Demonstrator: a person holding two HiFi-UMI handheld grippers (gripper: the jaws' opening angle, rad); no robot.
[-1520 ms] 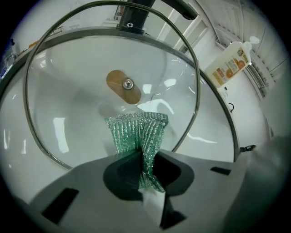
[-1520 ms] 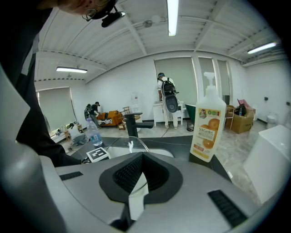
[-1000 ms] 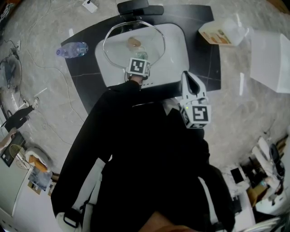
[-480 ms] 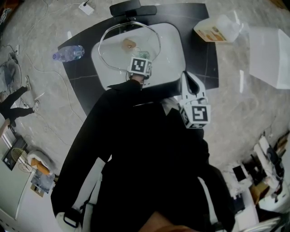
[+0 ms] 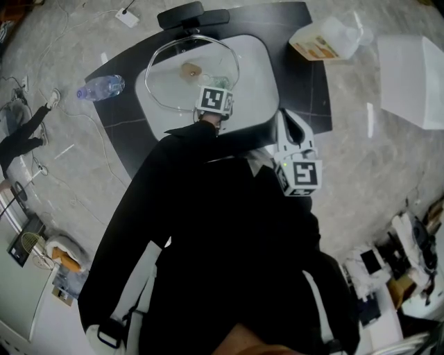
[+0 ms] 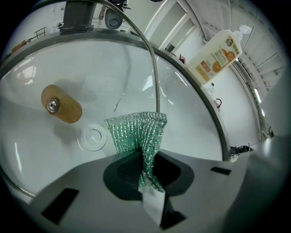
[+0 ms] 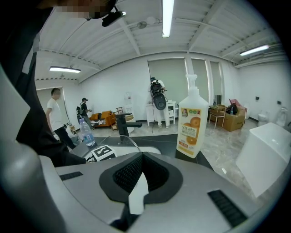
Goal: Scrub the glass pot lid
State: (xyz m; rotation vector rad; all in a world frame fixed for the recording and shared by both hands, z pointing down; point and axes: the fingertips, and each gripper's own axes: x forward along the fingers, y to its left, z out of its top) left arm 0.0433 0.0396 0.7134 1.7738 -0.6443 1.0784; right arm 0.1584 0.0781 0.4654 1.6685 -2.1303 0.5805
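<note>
The glass pot lid, steel-rimmed with a wooden knob, sits in the white sink. My left gripper is at the lid's near right part, shut on a green mesh scrub cloth. In the left gripper view the cloth hangs from the left gripper against the lid, to the right of the knob. My right gripper is held off the lid at the sink's front right corner, and in its own view this gripper is shut with nothing in it.
A black faucet stands behind the sink. An orange-labelled soap bottle is on the dark counter at the back right, and a water bottle lies to the left. A white box sits far right. Several people stand far off.
The sink and lid have slid a little left and up in the head view. My left gripper with the cloth now sits nearer the lid's right rim. The right gripper has hardly moved.
</note>
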